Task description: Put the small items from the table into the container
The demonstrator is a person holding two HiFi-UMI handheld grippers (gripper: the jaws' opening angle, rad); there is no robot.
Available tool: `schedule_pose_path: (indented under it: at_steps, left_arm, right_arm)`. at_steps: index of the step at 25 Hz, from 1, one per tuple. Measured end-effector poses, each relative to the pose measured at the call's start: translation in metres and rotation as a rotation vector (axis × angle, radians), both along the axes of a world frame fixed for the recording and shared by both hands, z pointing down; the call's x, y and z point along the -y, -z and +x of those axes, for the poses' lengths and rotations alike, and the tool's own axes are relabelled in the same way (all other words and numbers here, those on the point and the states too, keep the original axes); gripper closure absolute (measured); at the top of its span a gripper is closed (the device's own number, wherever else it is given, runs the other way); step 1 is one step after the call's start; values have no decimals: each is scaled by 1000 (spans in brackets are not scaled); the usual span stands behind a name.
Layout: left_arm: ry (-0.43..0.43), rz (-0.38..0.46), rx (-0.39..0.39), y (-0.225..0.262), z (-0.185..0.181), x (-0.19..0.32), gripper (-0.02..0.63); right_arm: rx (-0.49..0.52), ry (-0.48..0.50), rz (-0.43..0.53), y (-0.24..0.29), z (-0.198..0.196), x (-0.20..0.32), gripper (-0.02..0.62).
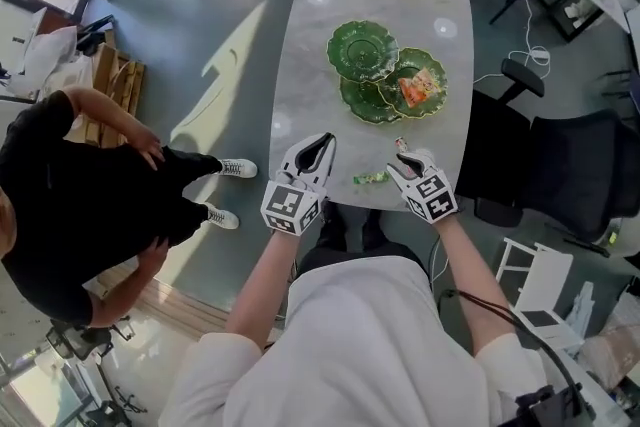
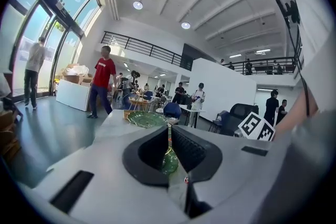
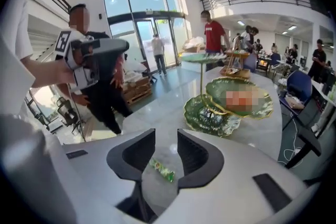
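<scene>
R gripper has jaws apart over the green candy at the table's near edge, prob to grab it for the far green dish; L gripper has jaws together, empty.

No legible text, labels or numbers.

Bright daylight through tall windows, ceiling lamps lit, glare spots on table, fisheye-warped gripper views, dark corners
</scene>
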State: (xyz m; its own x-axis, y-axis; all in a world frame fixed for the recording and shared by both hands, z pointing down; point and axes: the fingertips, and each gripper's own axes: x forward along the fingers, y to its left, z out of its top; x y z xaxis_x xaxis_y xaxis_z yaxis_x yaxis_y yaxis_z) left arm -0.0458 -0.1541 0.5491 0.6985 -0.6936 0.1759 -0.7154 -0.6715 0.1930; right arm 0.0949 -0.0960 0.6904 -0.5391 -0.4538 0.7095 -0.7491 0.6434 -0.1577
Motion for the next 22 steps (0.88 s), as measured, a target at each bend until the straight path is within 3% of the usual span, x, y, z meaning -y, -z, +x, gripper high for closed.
schedule_pose_path:
  at_steps: [7,11,12,15,22]
  left_arm:
    - [44,-100,-10,-50,-25,-7,595]
    - [57,-156,-9,-84,-38,-6,592]
    - [60,-172,-9,-91,-40,-6,547]
    - [70,-205,-10,-105,-45,-9,545]
    - [92,-213,-9,-115,-53,-16,544]
  right_arm:
    - [-150,220,-177,-97,-20,-38,434]
    - [-219,306,-212,-132,-29,-42,434]
    - [-237,328,-221,-141,-30,-44,434]
    - [-292,391,-243,-165,-33,-50,434]
    - [-412,416,-256,-204,-30,-51,436]
